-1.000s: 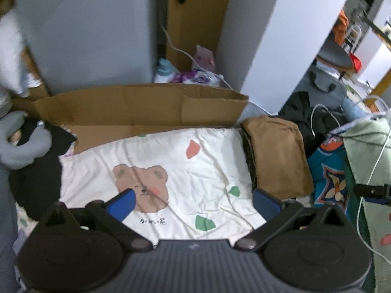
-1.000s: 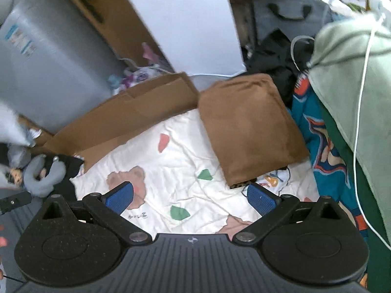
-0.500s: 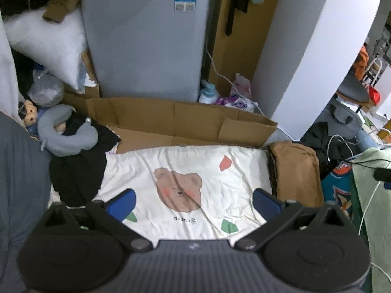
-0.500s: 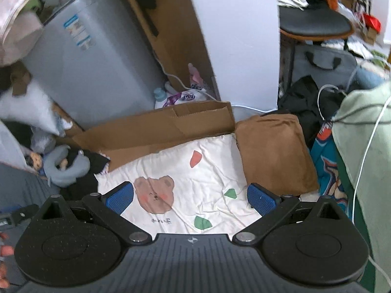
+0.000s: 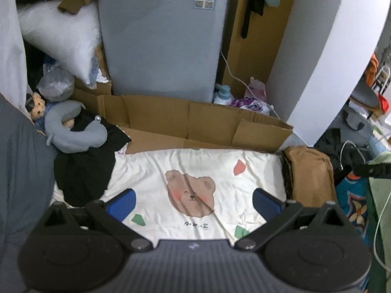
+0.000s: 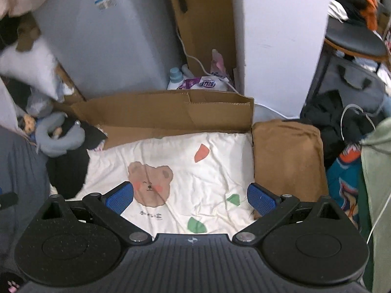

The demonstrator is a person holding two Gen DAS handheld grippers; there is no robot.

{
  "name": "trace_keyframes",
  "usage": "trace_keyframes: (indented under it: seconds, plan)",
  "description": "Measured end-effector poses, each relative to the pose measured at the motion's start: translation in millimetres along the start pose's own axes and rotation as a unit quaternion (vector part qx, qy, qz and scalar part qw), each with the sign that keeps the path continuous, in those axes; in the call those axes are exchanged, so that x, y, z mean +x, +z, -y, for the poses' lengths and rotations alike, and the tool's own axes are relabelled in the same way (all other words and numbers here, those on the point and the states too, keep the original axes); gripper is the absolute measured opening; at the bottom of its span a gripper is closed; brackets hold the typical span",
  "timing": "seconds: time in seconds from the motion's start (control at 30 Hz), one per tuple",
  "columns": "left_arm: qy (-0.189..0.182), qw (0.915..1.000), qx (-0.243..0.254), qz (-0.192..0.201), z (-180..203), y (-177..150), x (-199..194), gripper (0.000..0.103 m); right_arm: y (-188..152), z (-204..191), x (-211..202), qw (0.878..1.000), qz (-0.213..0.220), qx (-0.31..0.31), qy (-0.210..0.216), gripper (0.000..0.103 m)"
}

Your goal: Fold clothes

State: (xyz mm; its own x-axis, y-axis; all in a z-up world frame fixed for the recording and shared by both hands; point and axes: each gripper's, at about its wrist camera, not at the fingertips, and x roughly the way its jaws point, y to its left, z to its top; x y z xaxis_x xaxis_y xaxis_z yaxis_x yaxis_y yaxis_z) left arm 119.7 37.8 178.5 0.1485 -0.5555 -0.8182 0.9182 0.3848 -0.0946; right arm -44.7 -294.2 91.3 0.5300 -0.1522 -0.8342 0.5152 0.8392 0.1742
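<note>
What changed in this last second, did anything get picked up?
Nothing was picked up. Both tools drew back and up from the bear-print sheet, so more of the room shows. The left tool and right tool stayed open and empty; the folded brown garment and black clothes stayed put.

L gripper (image 5: 194,204): jaws wide apart, nothing between them, blue pads (image 5: 121,204) facing each other across the gap. Held up in the air, tilted fwd and down, touching nothing. Black linkage arms spread out to both sides of the body.

R gripper (image 6: 191,198): same state, jaws spread wide, empty, blue pads (image 6: 260,199) clear of any contact. Also raised and angled fwd and down, roughly level left to right.

In L wrist view, a black part of the R gripper pokes in at the right edge. In R wrist view, a bit of the L gripper shows at the left edge. So the two sit side by side, apart.

No hands or sleeves in view.
</note>
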Motion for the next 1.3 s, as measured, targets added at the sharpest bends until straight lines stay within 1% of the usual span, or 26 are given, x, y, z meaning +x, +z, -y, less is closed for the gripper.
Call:
trace_keyframes:
  seconds: [0.07, 0.17, 0.23, 0.3, 0.37, 0.5, 0.57, 0.63, 0.73, 0.8, 0.87, 0.97, 1.07, 1.3]
  plan:
    - [0.004, 0.9999, -0.011, -0.001, -4, -1, 2, 0.103, 6, -4, 7, 1.000, 0.000, -0.007, 0.007, 0.102]
    - [0.027, 0.9993, -0.026, 0.000, -12, -2, -2, 0.103, 11, -18, 12, 1.000, -0.004, -0.012, 0.018, 0.102]
    - [0.044, 0.9978, -0.049, -0.004, -21, -6, -10, 0.103, 11, -28, 10, 0.999, -0.008, -0.025, 0.025, 0.102]
    - [0.059, 0.9958, -0.069, -0.006, -29, -12, -17, 0.103, 8, -36, 6, 0.999, -0.007, -0.036, 0.019, 0.102]
    - [0.062, 0.9947, -0.082, 0.001, -34, -22, -25, 0.103, 3, -40, 3, 0.999, -0.008, -0.040, 0.023, 0.102]
    - [0.069, 0.9938, -0.082, 0.030, -33, -50, -40, 0.103, -13, -48, 0, 0.997, 0.008, -0.069, 0.026, 0.102]
    - [0.076, 0.9925, -0.092, 0.028, -33, -62, -47, 0.103, -22, -50, -5, 0.996, 0.019, -0.077, 0.030, 0.102]
    - [0.079, 0.9913, -0.103, 0.026, -32, -74, -56, 0.103, -34, -48, -13, 0.997, 0.026, -0.067, 0.039, 0.102]
    - [0.079, 0.9916, -0.098, 0.026, -31, -88, -67, 0.103, -54, -47, -23, 0.996, 0.023, -0.076, 0.040, 0.102]
    - [0.082, 0.9919, -0.093, 0.027, -28, -97, -70, 0.103, -65, -44, -29, 0.996, 0.031, -0.077, 0.036, 0.102]
    - [0.078, 0.9910, -0.105, 0.027, -28, -105, -74, 0.103, -76, -40, -33, 0.996, 0.029, -0.068, 0.040, 0.102]
    - [0.077, 0.9912, -0.105, 0.023, -24, -117, -76, 0.103, -92, -36, -38, 0.996, 0.027, -0.069, 0.044, 0.102]
    - [0.086, 0.9906, -0.104, 0.024, -20, -126, -78, 0.103, -105, -35, -39, 0.996, 0.025, -0.079, 0.041, 0.102]
    - [0.095, 0.9880, -0.117, 0.034, -17, -146, -79, 0.103, -126, -35, -44, 0.994, 0.030, -0.091, 0.058, 0.102]
